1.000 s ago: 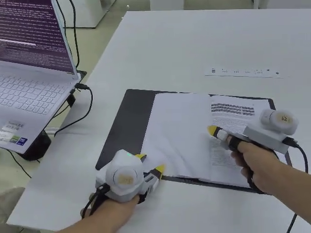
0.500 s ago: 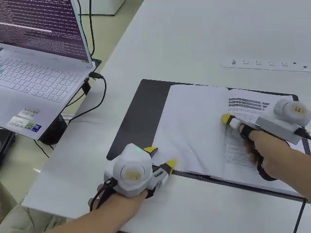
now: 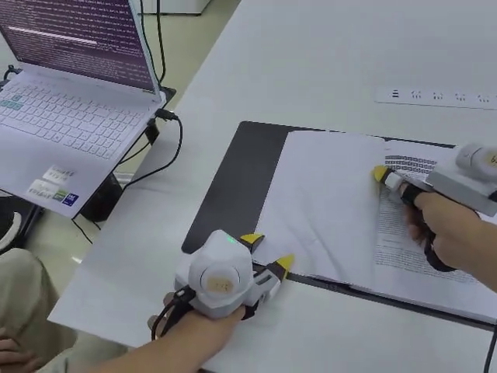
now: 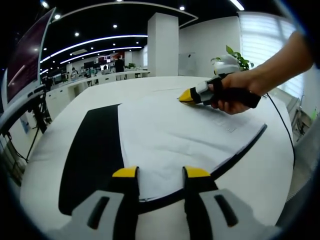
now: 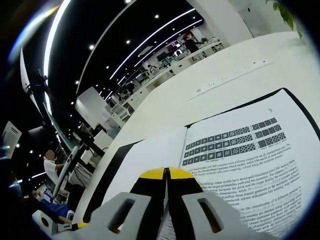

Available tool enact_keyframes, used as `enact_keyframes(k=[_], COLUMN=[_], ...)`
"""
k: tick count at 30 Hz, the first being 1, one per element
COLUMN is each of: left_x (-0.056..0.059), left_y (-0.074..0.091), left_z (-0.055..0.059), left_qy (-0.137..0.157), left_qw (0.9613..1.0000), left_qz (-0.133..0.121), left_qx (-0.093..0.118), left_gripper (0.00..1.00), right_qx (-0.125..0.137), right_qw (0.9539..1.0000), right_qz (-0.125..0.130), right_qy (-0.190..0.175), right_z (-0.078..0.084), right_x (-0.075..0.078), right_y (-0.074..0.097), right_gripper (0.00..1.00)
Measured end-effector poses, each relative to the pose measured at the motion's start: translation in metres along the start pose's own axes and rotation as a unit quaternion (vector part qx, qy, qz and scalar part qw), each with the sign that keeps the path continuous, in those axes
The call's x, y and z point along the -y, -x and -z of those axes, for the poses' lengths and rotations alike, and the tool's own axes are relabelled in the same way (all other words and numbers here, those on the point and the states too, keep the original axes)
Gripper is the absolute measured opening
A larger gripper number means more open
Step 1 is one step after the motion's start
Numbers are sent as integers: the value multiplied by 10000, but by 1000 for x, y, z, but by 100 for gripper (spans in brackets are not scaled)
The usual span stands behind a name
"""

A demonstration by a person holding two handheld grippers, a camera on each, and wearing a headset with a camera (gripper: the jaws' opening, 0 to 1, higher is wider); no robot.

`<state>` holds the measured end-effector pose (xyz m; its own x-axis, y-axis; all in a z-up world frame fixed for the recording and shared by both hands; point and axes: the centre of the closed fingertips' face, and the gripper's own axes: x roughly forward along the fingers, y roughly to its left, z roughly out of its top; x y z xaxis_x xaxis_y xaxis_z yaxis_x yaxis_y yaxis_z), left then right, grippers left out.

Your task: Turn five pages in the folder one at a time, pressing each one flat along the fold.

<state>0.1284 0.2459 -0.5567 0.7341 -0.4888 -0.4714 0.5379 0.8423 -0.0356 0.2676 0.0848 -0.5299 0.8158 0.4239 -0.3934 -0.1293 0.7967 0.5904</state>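
Observation:
An open folder with a black cover (image 3: 233, 175) lies on the white table. A blank white page (image 3: 326, 206) lies turned to the left, and a printed page (image 3: 408, 237) lies on the right. My right gripper (image 3: 380, 174) is shut, its yellow tips resting on the fold near the top of the pages. In the right gripper view the shut jaws (image 5: 166, 174) sit where the blank page (image 5: 150, 150) meets the printed page (image 5: 250, 165). My left gripper (image 3: 267, 251) stands open at the blank page's near corner, with the page (image 4: 175, 135) lying ahead of its jaws (image 4: 161, 172).
An open laptop (image 3: 70, 101) stands at the left, off the table's edge, and its cable (image 3: 167, 148) runs beside the folder. A white power strip (image 3: 439, 97) lies beyond the folder. A person's knee (image 3: 23, 311) shows at lower left.
The camera has swung, shifting the whole picture. My right gripper has slid along the fold toward the far edge of the pages. The left gripper stays at the page's near corner.

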Motion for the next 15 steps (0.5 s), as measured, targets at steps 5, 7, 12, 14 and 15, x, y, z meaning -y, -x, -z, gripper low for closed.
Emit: enact_keyframes(k=[5, 7, 12, 14, 15], left_x=[0, 0, 0, 1, 1], left_y=[0, 0, 1, 1, 1], left_z=[0, 0, 0, -1, -1], left_qy=[31, 33, 64, 71, 76], left_qw=[10000, 10000, 10000, 10000, 10000], left_qz=[-5, -5, -10, -11, -12], left_qx=[4, 7, 41, 48, 51], left_gripper=[33, 33, 34, 34, 34], right_qx=[47, 59, 96, 136, 148], right_qw=[10000, 10000, 9999, 9998, 9998], right_qz=[38, 54, 108, 131, 135], right_qy=[-32, 35, 29, -50, -28], right_z=[-11, -15, -27, -33, -34], right_x=[7, 9, 16, 20, 21], right_y=[-13, -17, -31, -37, -40], right_gripper=[0, 0, 0, 0, 0])
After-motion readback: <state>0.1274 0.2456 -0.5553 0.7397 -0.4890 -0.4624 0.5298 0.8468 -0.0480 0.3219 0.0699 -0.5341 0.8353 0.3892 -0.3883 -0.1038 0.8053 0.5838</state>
